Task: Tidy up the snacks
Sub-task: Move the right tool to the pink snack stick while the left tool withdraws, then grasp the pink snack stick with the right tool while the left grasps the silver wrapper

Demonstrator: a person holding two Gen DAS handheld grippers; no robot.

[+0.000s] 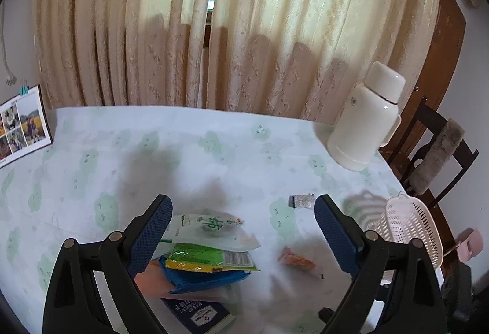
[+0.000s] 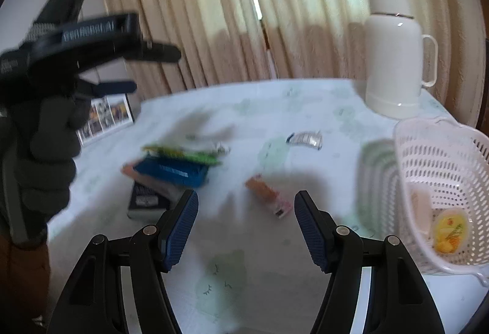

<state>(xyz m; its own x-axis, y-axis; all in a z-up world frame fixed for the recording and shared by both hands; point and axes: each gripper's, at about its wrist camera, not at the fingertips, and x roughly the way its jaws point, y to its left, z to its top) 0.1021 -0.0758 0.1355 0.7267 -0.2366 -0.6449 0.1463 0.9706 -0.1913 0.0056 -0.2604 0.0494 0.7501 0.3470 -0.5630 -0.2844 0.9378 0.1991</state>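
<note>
- Left wrist view: left gripper [image 1: 243, 213] spread wide above the table [image 1: 122, 150], nothing between its blue pads.
- Just below and between the pads, a snack pile [image 1: 201, 254]: white packet with green print [image 1: 211, 227] on top, green-and-yellow packet [image 1: 207, 257] under it, blue packet [image 1: 204, 279] beneath that, dark blue box [image 1: 198, 315] at the bottom edge.
- Right of the pile, apart from it, a blurred orange snack bar [image 1: 298, 262] flat on the cloth; farther back, a small silver sachet [image 1: 302, 201].
- White perforated basket [image 1: 409, 227] at the right table edge, white thermos [image 1: 365, 120] upright behind it, photo board [image 1: 21, 126] at the far left, curtain [image 1: 214, 28] beyond.

- Right wrist view: right gripper [image 2: 246, 222] open, pads well apart, empty, hanging over bare cloth.
- Orange snack bar [image 2: 266, 194] just ahead, between the two pads' lines, lying flat.
- Snack pile [image 2: 177, 165] ahead to the left, blurred; silver sachet [image 2: 305, 139] farther back.
- White perforated basket [image 2: 440, 156] at right, tilted, holding a yellow jelly cup [image 2: 450, 231].
- Gloved hand [image 2: 39, 150] with the left gripper [image 2: 156, 71] raised at upper left, fingers apart.
- White thermos [image 2: 394, 52] upright behind the basket.
</note>
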